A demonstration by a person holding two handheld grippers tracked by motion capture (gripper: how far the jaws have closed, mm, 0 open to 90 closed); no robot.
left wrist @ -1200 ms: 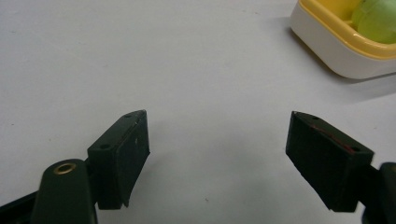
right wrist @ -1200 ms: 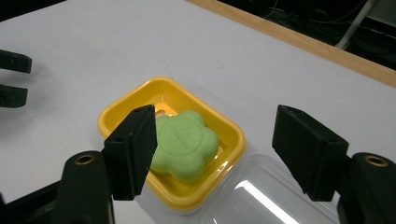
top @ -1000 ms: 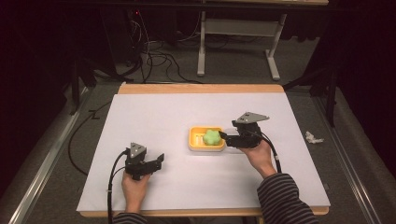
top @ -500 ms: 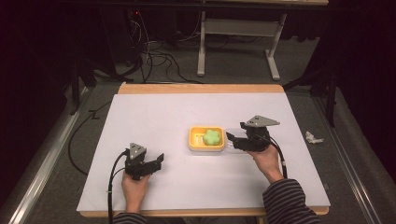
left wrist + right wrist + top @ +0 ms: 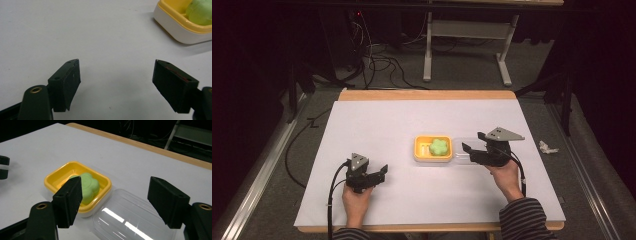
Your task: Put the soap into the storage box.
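I am holding my right gripper [image 5: 115, 202] with jaws released and just opening over the clear lid [image 5: 132, 220], lying low-centre in frame, beside the yellow tray [image 5: 53, 180], its long axis running toward lower right.

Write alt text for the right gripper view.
A yellow tray holding a green flower-shaped piece sits on a white table, with a clear plastic lid lying beside it. The right gripper stands open in front, nothing between its jaws.
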